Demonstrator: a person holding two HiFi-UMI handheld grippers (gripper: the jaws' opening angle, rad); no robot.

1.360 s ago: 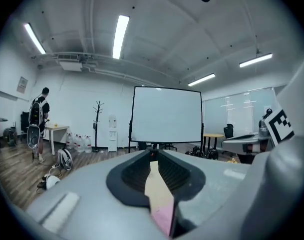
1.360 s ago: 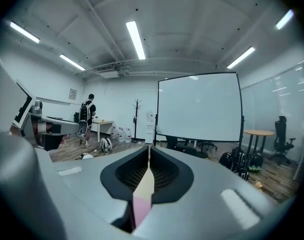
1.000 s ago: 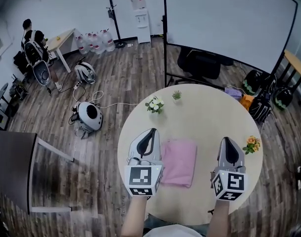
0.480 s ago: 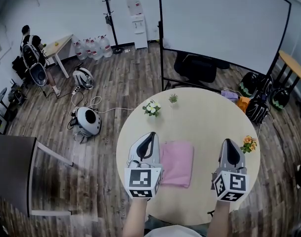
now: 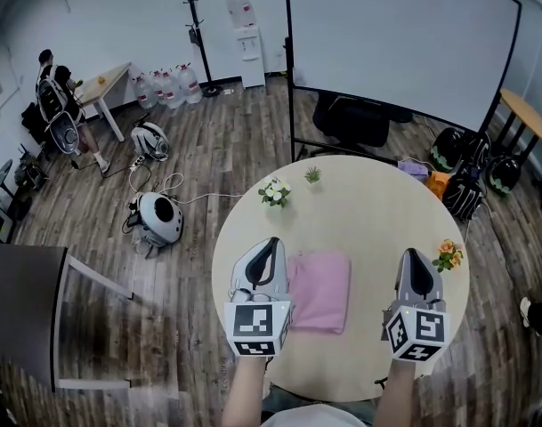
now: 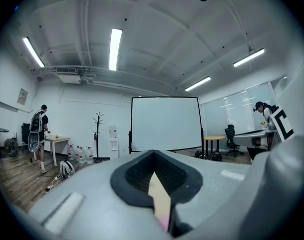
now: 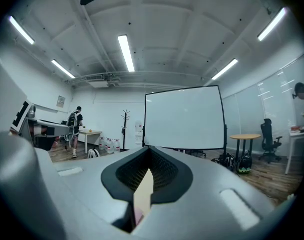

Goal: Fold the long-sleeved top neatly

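Long-sleeved top (image 5: 319, 277): pink, folded into a tidy rectangle, lying flat on the round table (image 5: 377, 212), slightly toward 9 o'clock of the table's centre
Left gripper (image 5: 267, 249): at the top's 9 o'clock, just beside its edge; jaws pressed together with nothing held, a sliver of pink showing below the tips in its own view (image 6: 154, 171)
Right gripper (image 5: 412, 256): at the top's 3 o'clock, well apart from it, over bare table; jaws clenched together, empty (image 7: 148, 168)
White flowers (image 5: 275, 191): table rim, 11 o'clock
Small green plant (image 5: 313, 175): rim, near 12 o'clock
Orange flowers (image 5: 447, 256): rim, 3 o'clock
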